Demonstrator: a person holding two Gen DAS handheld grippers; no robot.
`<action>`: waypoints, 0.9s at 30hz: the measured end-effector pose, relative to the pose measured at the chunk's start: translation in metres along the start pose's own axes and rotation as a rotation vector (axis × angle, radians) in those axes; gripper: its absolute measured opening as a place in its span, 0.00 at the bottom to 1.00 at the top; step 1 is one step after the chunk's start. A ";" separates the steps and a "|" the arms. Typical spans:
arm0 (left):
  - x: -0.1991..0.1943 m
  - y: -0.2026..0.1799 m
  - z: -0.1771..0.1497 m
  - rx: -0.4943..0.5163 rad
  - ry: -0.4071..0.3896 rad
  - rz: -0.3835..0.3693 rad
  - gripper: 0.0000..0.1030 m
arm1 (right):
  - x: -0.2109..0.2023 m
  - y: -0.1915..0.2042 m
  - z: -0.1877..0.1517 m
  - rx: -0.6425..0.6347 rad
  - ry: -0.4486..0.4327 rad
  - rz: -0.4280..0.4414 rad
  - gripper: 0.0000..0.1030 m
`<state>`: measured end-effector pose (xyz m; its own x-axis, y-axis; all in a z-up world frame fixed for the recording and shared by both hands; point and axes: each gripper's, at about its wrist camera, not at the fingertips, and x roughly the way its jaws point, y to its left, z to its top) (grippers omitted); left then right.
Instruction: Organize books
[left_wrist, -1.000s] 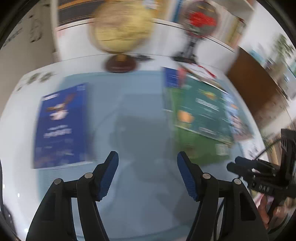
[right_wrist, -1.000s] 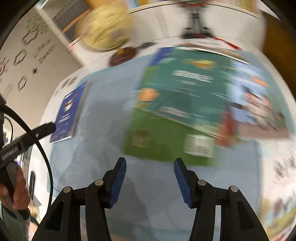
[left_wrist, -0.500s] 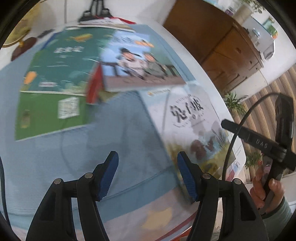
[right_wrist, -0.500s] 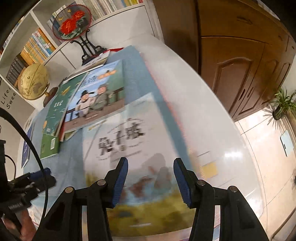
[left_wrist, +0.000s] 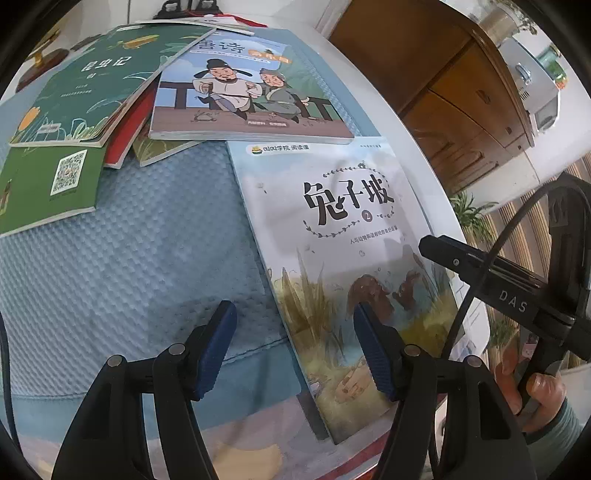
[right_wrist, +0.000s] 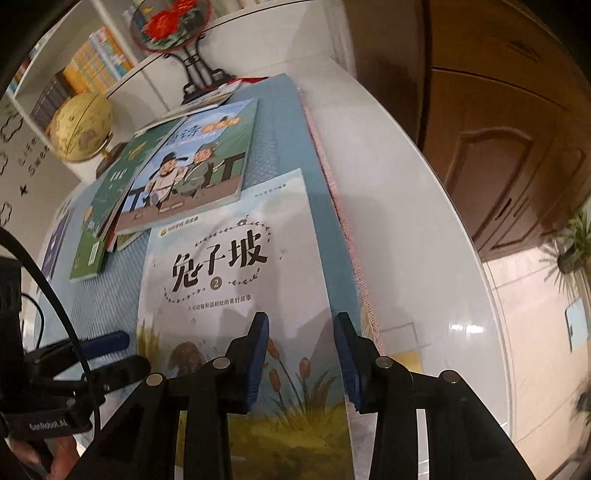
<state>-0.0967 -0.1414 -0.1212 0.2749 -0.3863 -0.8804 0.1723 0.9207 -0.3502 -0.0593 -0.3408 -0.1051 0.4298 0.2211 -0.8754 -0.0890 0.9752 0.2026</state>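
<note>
Spread wide in the left wrist view, the left gripper (left_wrist: 293, 347) straddles the left long edge of the rabbit book (left_wrist: 343, 266), which lies flat on the blue mat (left_wrist: 129, 258) near the table's right rim, probably lining up a grasp. In the right wrist view, the right gripper (right_wrist: 301, 362) gapes over its right edge; the book's long axis runs away toward the cartoon book (right_wrist: 192, 162).

sharp, evenly lit | right view dimmer, warm | fisheye edges warped
</note>
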 end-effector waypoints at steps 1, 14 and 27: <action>0.000 0.000 0.000 -0.008 -0.002 -0.004 0.62 | 0.000 -0.001 0.000 0.004 0.002 0.005 0.35; -0.016 0.014 -0.026 -0.026 0.035 0.022 0.62 | 0.001 0.052 -0.024 -0.155 0.065 0.052 0.38; -0.025 0.028 -0.059 -0.020 0.071 0.121 0.62 | 0.005 0.063 -0.056 -0.215 0.133 0.157 0.29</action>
<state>-0.1547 -0.1029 -0.1275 0.2250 -0.2678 -0.9368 0.1227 0.9616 -0.2454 -0.1133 -0.2779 -0.1213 0.2758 0.3548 -0.8933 -0.3399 0.9053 0.2546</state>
